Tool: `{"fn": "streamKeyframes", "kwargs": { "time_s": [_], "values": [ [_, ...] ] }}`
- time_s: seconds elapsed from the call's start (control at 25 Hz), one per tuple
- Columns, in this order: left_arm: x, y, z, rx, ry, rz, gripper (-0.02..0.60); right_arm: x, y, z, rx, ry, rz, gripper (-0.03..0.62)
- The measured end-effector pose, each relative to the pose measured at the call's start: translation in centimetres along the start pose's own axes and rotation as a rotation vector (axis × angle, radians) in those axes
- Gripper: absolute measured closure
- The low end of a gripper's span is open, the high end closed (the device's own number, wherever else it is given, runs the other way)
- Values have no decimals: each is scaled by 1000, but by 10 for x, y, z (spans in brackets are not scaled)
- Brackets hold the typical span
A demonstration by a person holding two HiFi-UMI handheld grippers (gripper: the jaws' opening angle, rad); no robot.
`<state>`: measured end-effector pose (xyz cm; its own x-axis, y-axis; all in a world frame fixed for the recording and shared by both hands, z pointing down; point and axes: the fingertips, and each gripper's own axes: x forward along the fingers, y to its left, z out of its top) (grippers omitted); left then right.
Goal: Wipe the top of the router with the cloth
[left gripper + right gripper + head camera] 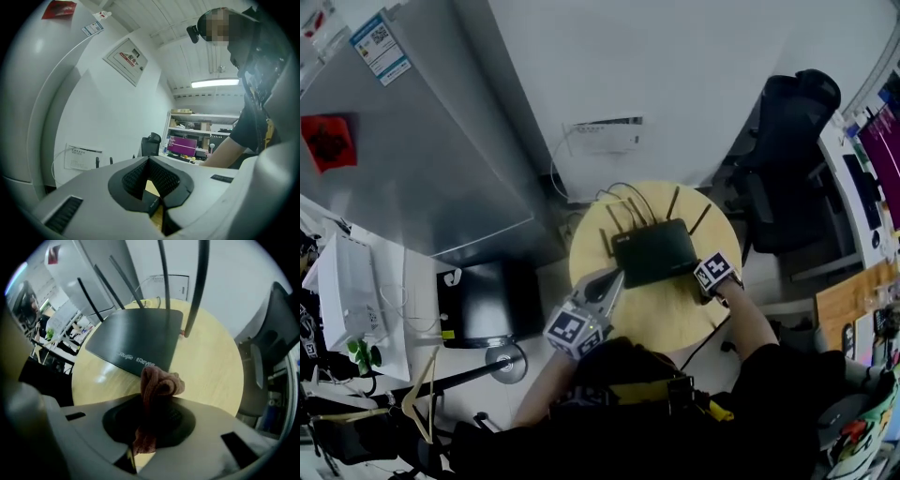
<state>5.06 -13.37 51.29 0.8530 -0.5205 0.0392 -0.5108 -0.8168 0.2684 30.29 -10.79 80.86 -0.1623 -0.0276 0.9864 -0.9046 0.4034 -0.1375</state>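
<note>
While the left hand-held gripper point(614, 278) sits at the router's point(654, 251) 7 o'clock corner, the right hand-held gripper point(152, 420) is at its 4 o'clock corner, head view.

Left: the jaws are nearly together, and a dark wedge with small print sits between the pads. It looks like that router corner, so I read it as clamped on the router. Bare wood shows through the rest of the gap.

Right: the jaws are pinching a pinkish-brown cloth point(158, 383). A bunched wad sticks out past the tips and a tail hangs back between the pads. In the right gripper view the wad overlaps the router's near edge, by the printed logo. Can't tell whether it touches the casing or hangs just off it.

Router: black, flat on the round wooden bench point(666, 314), slightly toward 12 o'clock of centre. Its antennas point(673, 202) stand up along the far edge, and the top face is bare.

Surroundings: a black office chair point(792, 169) sits at 2 o'clock from the bench, and a white wall box point(605, 136) with a looped cable is at 12 o'clock.
</note>
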Motion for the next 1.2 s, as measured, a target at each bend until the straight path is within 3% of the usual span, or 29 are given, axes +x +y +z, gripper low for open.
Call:
{"fn": "streamKeyframes", "kwargs": {
  "time_s": [0.16,0.28,0.48,0.88,1.2],
  "values": [
    [3,6,3,-2,2,-43,588,2,8,-1,143,-32,21,534],
    [6,7,5,-3,7,-77,588,2,13,2,187,-45,10,534],
    [11,9,8,0,24,-128,588,4,25,1,84,-8,-83,534],
    [12,22,6,7,73,-213,588,12,63,15,74,-7,-99,534],
    [5,33,-6,-11,107,-267,588,14,101,29,124,-27,-56,534]
  ]
}}
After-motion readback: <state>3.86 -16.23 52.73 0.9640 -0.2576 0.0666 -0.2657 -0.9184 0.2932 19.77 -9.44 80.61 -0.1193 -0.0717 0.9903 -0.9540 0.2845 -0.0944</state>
